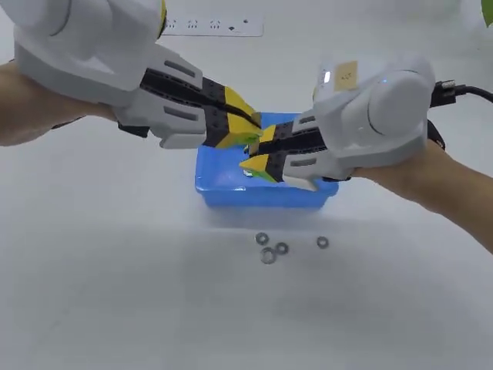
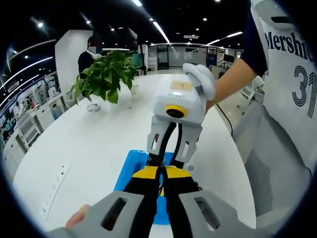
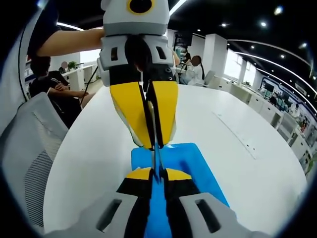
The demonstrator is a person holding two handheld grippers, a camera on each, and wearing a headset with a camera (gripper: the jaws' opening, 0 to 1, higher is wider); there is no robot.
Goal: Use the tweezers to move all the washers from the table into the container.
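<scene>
Left gripper [image 1: 252, 123], right gripper [image 1: 250, 165] pinching tweezers [image 3: 154, 144], container [image 1: 262, 194] beneath, washers [image 1: 267, 257], power strip [image 1: 212, 27]

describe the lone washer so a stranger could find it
On the white table, look just in front of the blue container. Three washers cluster there; the lone washer lies apart, to their right in the head view.

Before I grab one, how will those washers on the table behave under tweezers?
The washers look small, flat and shiny, so probably light and slippery, apt to skid on the smooth table. Lying flat, they likely won't roll. Three sit close, so one nudge may shift neighbours.
</scene>
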